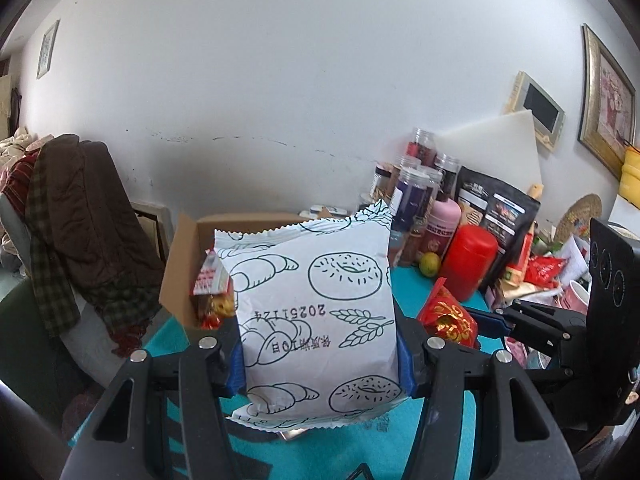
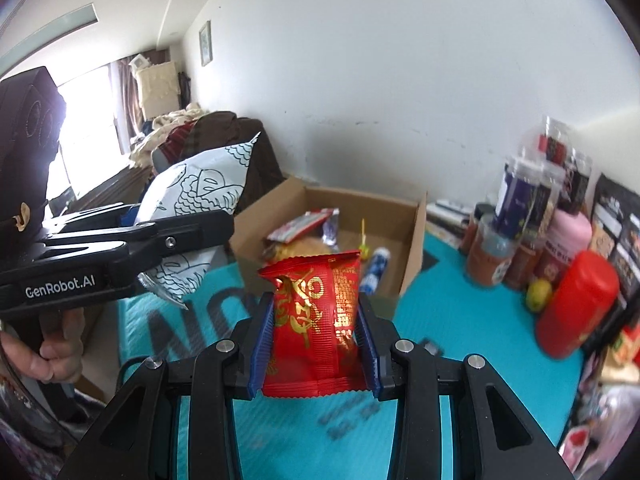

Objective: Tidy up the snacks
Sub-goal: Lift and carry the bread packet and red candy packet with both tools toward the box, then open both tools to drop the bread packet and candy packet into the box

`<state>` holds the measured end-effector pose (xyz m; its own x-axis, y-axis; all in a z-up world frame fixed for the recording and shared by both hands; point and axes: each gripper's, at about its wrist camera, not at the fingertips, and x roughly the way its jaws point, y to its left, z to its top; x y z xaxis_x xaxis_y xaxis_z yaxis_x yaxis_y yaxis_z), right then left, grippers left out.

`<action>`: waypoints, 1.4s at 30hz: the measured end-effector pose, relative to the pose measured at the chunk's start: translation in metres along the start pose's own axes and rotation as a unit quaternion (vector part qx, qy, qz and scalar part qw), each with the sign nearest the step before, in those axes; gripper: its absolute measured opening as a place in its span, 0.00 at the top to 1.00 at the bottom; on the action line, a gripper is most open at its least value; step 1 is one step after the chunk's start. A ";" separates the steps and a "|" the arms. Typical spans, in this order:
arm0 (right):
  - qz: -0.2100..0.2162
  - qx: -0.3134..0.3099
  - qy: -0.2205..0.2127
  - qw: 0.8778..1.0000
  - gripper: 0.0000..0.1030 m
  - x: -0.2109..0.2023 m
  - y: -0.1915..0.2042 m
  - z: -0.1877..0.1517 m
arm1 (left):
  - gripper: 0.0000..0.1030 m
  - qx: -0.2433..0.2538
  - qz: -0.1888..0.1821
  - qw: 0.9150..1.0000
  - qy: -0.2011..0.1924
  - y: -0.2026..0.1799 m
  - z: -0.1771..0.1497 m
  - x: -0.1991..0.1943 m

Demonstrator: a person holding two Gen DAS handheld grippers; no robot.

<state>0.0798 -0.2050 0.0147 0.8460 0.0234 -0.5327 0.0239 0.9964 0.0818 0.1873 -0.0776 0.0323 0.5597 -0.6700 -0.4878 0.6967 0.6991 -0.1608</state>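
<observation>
A white bread packet (image 1: 316, 300) printed with croissants and doughnuts stands upright between the blue pads of my left gripper (image 1: 320, 344), which is shut on it. My right gripper (image 2: 316, 320) is shut on a red snack packet (image 2: 312, 344) with gold print. Both packets are held above the teal mat (image 2: 460, 320). An open cardboard box (image 2: 414, 240) lies beyond them with several snacks inside, among them a red-and-white packet (image 2: 300, 224) and a blue-and-white tube (image 2: 376, 268). The right wrist view has the left gripper (image 2: 200, 224) and white packet (image 2: 192, 192) at left. In the left wrist view the red packet (image 1: 448, 316) is at right.
Clear jars (image 1: 416, 192), a pink bottle (image 1: 440, 220), a red canister (image 1: 468, 260), a lime (image 1: 430, 265) and a black pouch (image 1: 496, 208) crowd the mat's right side. A chair piled with clothes (image 1: 80, 220) stands left of the box. A hand (image 2: 56, 352) holds the left gripper's handle.
</observation>
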 end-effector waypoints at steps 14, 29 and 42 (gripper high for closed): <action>-0.008 -0.012 -0.046 0.999 0.63 0.054 -0.035 0.078 | 0.45 0.002 0.036 0.999 -0.032 0.036 0.069 0.059; 0.005 0.021 -0.058 0.998 0.63 0.121 -0.066 0.126 | 0.45 -0.040 0.065 0.996 -0.052 0.070 0.119 0.125; 0.005 0.064 -0.009 0.998 0.63 0.185 -0.091 0.119 | 0.45 -0.055 0.089 0.994 0.021 0.099 0.098 0.201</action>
<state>0.2973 -0.3011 0.0091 0.8561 0.0313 -0.5158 0.0815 0.9775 0.1946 0.4131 -0.1675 0.0025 0.6491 -0.5239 -0.5516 0.5341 0.8301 -0.1600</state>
